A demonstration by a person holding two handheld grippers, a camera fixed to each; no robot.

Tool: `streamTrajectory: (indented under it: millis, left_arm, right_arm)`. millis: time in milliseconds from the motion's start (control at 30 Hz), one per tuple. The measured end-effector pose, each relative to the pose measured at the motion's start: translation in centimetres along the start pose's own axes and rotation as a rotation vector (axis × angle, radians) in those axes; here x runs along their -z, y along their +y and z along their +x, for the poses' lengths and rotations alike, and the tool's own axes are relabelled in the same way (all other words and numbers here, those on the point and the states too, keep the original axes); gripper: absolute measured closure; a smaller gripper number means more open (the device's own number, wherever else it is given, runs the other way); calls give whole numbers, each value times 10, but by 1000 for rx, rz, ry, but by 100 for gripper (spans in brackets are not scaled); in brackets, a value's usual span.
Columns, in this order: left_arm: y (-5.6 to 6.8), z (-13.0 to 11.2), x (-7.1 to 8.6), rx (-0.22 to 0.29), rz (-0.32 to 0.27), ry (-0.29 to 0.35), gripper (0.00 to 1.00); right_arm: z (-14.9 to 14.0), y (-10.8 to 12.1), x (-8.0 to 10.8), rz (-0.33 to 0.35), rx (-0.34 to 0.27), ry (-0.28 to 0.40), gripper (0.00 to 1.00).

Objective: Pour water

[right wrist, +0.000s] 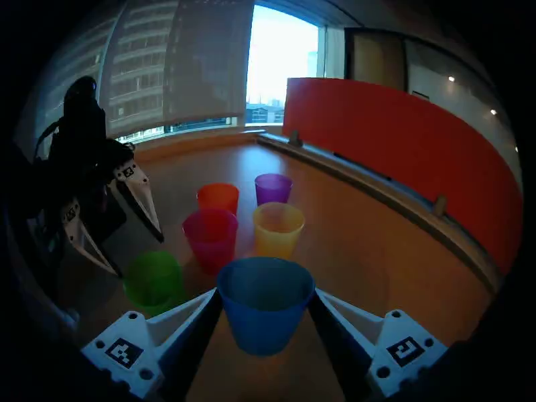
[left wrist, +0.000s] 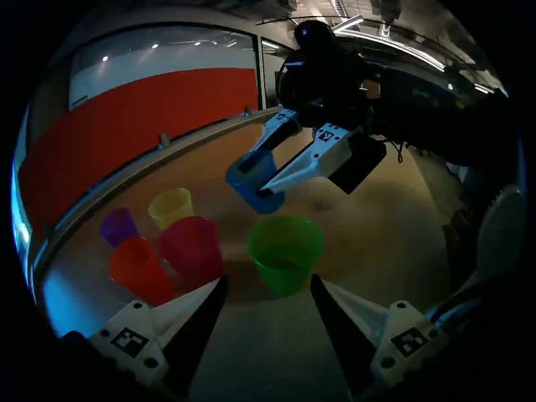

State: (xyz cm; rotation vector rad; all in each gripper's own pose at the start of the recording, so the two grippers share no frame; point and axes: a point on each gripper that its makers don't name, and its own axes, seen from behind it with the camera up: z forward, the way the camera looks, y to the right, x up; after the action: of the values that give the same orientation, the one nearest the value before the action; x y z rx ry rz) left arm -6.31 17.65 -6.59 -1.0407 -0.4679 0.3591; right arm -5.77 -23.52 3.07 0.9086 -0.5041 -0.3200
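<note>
Your right hand-held gripper [right wrist: 264,293] squeezes the blue plastic cup [left wrist: 244,184], tipped above the green plastic cup [left wrist: 285,251] mid-frame, your left hand-held gripper [left wrist: 267,277] is spread wide, so pouring seems barely begun.

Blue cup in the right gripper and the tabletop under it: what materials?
The blue tapered cup looks like moulded plastic: uniform colour, thin smooth rim, dull satin surface. The orange-brown table looks like wood or wood-look laminate, smooth with soft reflections; which one, I cannot tell.
</note>
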Motion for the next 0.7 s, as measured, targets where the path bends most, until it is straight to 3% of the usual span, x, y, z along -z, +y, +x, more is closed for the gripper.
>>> streamTrajectory:
  millis: [700]
  left_arm:
    - [-13, 14, 28, 34, 70, 47, 9]
  right_arm:
    - [-22, -8, -5, 20, 12, -59, 9]
